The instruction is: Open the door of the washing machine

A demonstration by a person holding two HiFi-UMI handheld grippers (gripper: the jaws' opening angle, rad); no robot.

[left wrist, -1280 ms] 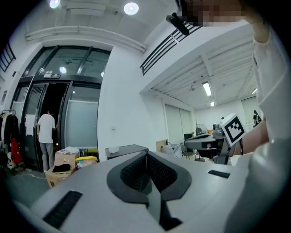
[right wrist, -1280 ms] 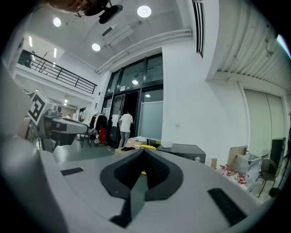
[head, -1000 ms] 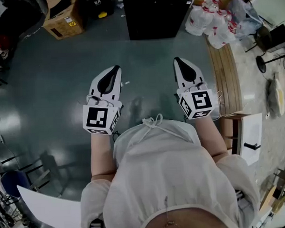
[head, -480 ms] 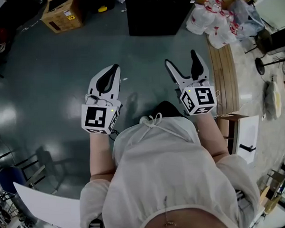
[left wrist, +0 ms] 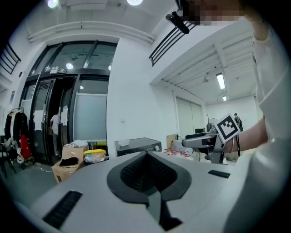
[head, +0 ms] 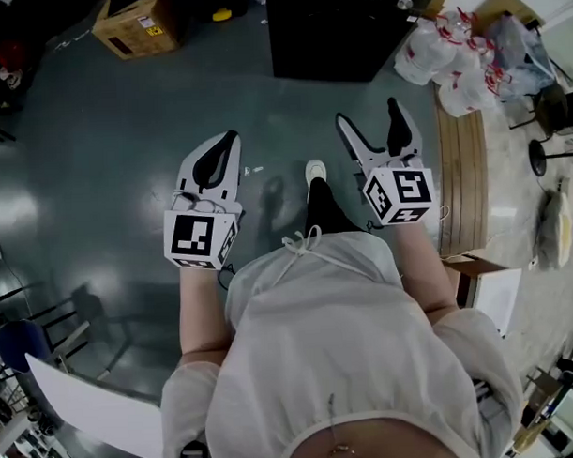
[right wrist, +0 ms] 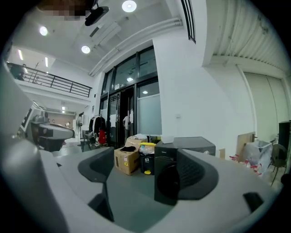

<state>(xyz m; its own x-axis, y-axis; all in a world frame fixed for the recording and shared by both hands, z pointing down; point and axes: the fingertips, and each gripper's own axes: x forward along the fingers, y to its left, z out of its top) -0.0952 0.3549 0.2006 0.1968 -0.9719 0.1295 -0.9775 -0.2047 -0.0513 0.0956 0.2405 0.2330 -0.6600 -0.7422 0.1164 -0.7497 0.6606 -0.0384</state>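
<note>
I hold a two-jaw gripper in each hand, out ahead of my body and well above a dark grey-green floor. My left gripper has its jaws pressed together at the tips, with nothing between them. My right gripper has its jaws spread wide into a V and opening at this moment. They hold nothing and only open air lies between the pads. The black washing machine stands on the floor straight ahead, well apart from both grippers and against a white wall. In the right gripper view it shows through the gap between the jaws, with a round dark door on its front that looks shut. Left of the machine sit a small black bin with a yellow lid and an open cardboard box. To its right lies a heap of white plastic bags, and beside them a wooden board runs along the floor. One white shoe shows on the floor between my two grippers.
</note>
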